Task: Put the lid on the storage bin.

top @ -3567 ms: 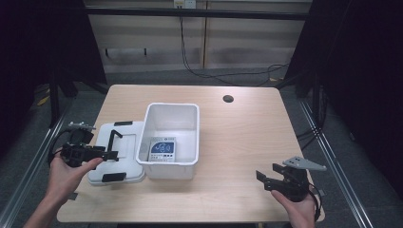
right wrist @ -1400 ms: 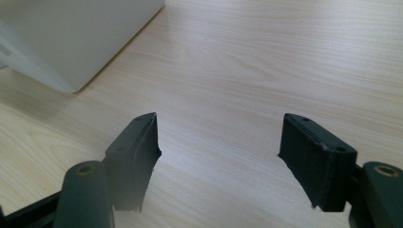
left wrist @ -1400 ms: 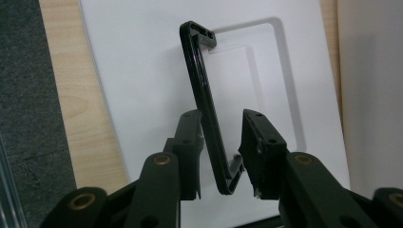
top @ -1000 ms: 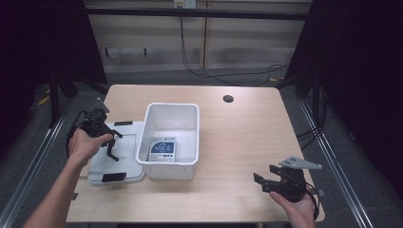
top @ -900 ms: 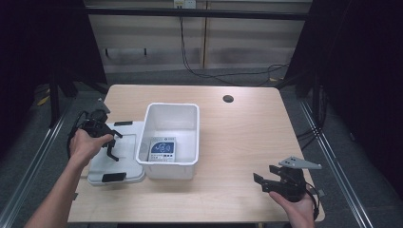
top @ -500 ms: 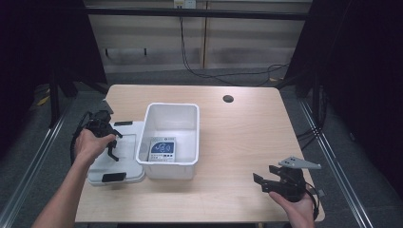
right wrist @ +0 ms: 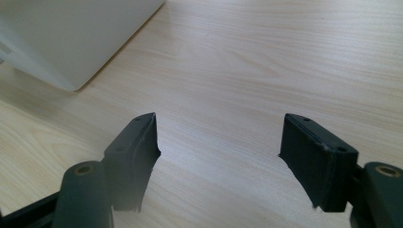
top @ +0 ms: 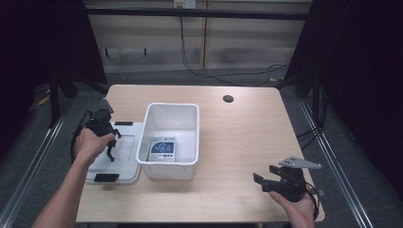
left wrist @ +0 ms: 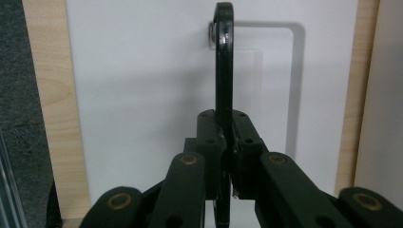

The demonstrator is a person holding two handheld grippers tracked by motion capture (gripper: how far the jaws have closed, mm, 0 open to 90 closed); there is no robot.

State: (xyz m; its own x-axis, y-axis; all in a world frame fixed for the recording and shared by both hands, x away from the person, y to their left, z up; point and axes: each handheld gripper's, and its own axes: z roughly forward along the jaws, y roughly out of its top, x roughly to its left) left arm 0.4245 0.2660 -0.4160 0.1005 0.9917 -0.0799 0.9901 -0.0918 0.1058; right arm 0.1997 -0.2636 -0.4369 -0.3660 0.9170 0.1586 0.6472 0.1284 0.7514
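The lid (top: 116,154) lies flat on the table (top: 237,128), touching the left side of the white bin (top: 171,137), its black handle (left wrist: 224,71) standing up. My left gripper (top: 107,142) has just closed and now clamps that handle between its pads. I judge a straight, level lift keeps the lid from swinging. My right gripper (right wrist: 218,159) rests slack and wide, well apart.

High view looks down on the table (top: 247,142); both gripper views sit close above it.
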